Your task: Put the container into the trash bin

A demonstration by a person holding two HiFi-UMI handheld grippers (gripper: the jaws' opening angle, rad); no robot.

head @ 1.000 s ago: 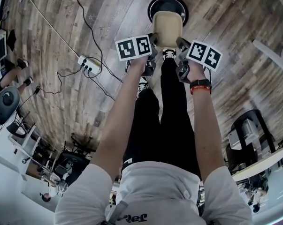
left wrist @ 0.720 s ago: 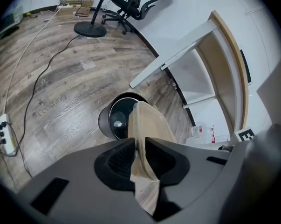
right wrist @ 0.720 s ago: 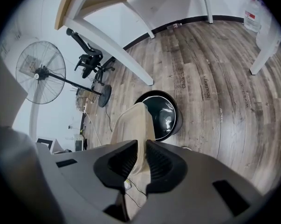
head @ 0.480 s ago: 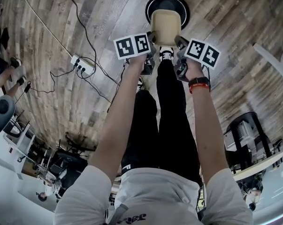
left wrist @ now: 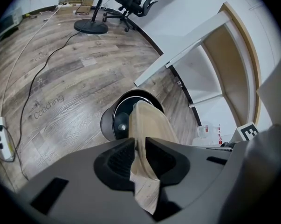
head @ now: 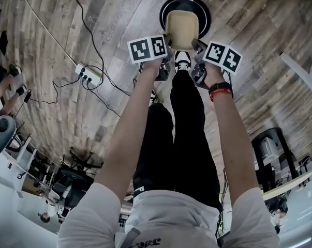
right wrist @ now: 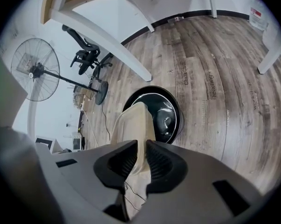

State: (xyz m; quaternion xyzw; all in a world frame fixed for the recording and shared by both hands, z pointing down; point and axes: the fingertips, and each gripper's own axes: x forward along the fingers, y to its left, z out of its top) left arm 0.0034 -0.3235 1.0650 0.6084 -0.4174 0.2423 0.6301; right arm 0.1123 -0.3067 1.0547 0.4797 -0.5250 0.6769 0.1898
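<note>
container (head: 181,27): 1 | trash bin (head: 187,3): 1 | left claw (left wrist: 139,155) + right claw (right wrist: 141,160): 2 | power strip (head: 88,74): 1

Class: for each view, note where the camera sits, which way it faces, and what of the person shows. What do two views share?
Head view: on the head, facing steeply down; arms, legs, left gripper, right gripper, container over trash bin.
Left gripper view: on that gripper, looking along its fingers shut on the container; no body.
Right gripper view: likewise, from the right.
Shared by both gripper views: container, trash bin.
</note>
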